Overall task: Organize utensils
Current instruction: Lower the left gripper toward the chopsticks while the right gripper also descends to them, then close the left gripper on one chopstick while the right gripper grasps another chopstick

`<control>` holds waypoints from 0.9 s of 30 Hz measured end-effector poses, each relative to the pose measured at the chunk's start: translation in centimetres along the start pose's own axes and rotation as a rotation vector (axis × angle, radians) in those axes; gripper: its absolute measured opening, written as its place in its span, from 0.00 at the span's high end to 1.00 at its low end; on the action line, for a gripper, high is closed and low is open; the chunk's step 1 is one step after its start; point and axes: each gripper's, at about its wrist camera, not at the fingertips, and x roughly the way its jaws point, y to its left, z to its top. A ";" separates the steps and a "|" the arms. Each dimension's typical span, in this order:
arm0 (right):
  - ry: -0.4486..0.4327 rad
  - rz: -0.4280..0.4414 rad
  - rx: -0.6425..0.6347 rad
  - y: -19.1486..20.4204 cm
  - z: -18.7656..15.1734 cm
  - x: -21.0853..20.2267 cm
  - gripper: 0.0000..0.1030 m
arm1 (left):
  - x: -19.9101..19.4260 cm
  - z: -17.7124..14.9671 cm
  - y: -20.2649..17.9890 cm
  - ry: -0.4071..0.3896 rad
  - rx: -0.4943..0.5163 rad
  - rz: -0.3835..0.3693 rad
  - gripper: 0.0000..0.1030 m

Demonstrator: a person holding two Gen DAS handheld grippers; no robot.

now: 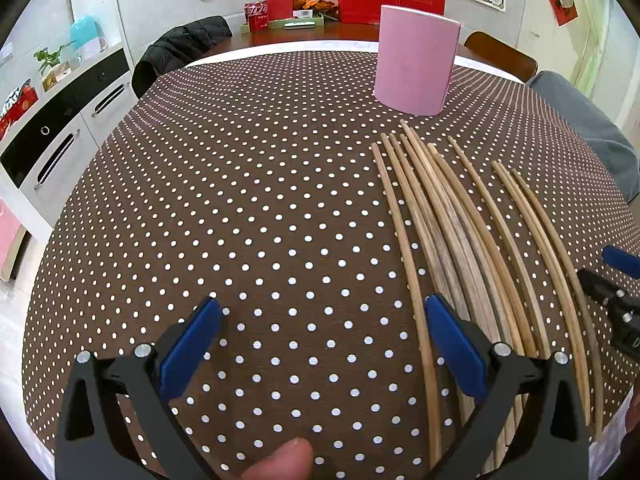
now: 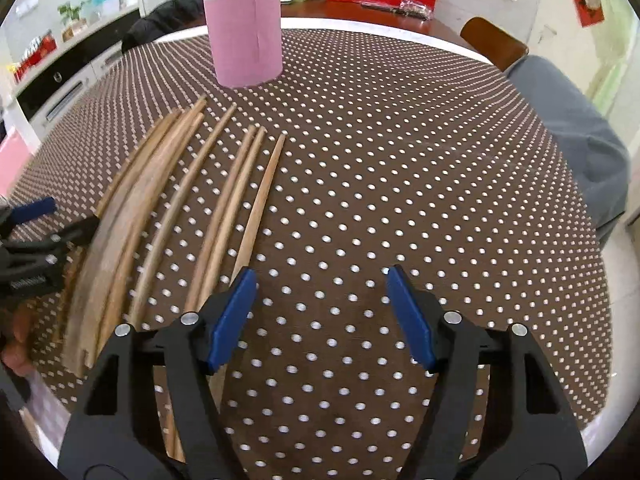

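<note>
Both pairs of blue-padded fingers are spread wide and grasp nothing — the left gripper (image 1: 322, 312) hovers over the dotted brown cloth of the table (image 1: 248, 200), its right-hand pad just over the near ends of the chopsticks (image 1: 460, 240). These wooden sticks lie side by side in a loose row, tips toward the pink holder (image 1: 416, 60) standing upright beyond them. Over bare cloth, the right gripper (image 2: 321, 284) has the sticks to its left.

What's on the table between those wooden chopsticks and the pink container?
Nothing but bare polka-dot tablecloth. Both wrist views show a short empty stretch between the chopsticks tips and the pink container.
</note>
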 end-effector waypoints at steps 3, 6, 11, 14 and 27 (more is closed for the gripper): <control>-0.005 0.024 -0.010 0.6 0.2 -0.2 0.34 | 0.0 0.0 -0.1 0.001 -0.002 0.001 0.03; 0.020 0.024 -0.034 1.4 0.2 0.4 0.35 | -0.1 0.0 -0.2 -0.001 0.001 0.005 0.03; 0.056 0.016 -0.083 2.6 0.6 0.7 0.41 | -0.1 0.0 -0.2 0.001 -0.002 0.001 0.03; 0.071 0.017 -0.100 2.8 0.4 0.8 0.50 | 0.0 0.0 -0.2 0.001 -0.002 0.001 0.03; 0.070 0.062 -0.102 2.6 2.1 1.9 0.90 | 0.9 2.5 -1.8 0.017 0.128 0.044 0.10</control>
